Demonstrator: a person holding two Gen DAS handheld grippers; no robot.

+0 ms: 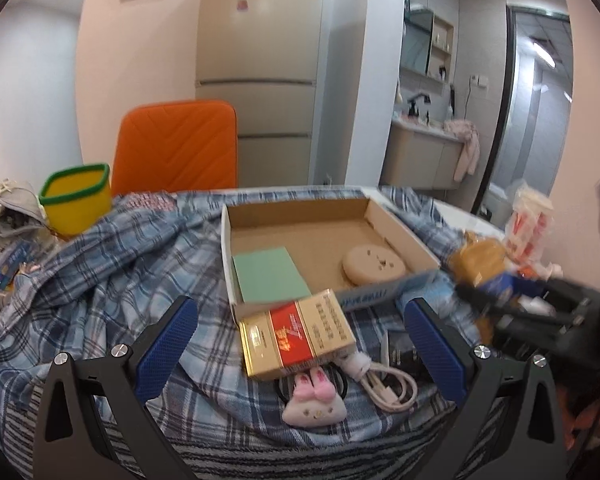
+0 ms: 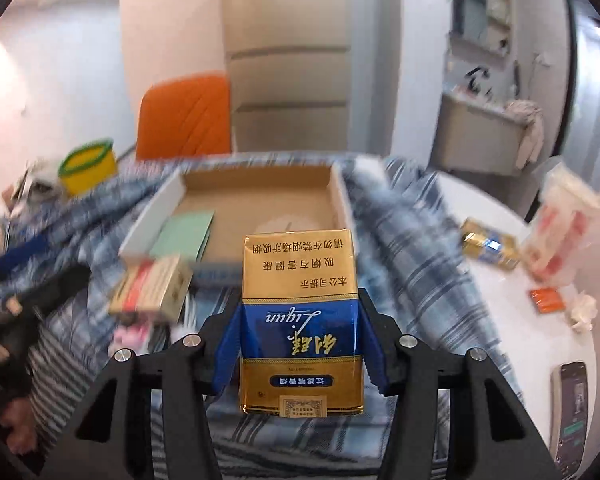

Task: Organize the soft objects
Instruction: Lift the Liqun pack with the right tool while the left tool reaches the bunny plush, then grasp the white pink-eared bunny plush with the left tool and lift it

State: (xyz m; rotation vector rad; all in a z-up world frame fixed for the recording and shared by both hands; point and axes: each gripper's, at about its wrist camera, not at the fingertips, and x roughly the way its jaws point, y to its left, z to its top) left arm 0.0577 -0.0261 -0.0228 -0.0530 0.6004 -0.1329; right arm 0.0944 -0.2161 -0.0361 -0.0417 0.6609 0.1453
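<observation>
My left gripper [image 1: 300, 344] is open and empty above the plaid cloth [image 1: 100, 280]. Between its fingers lie a gold-and-red cigarette pack [image 1: 298, 334], a pink bunny plush [image 1: 314, 402] and a white cable [image 1: 384, 384]. Beyond them stands an open cardboard box [image 1: 400, 228] holding a green pad [image 1: 270, 276] and a round beige disc [image 1: 374, 266]. My right gripper [image 2: 300, 332] is shut on a gold-and-blue cigarette pack [image 2: 300, 312], held in front of the box [image 2: 256, 196]. The gold-and-red pack [image 2: 152, 288] shows at left, blurred. The right gripper shows blurred at right in the left wrist view [image 1: 532, 300].
A yellow bin with green rim [image 1: 76, 200] and an orange chair [image 1: 176, 148] stand behind the table. On the white tabletop [image 2: 480, 292] lie another blue-gold pack [image 2: 488, 250], a red-white packet [image 2: 564, 224], an orange card [image 2: 546, 300] and a phone [image 2: 572, 412].
</observation>
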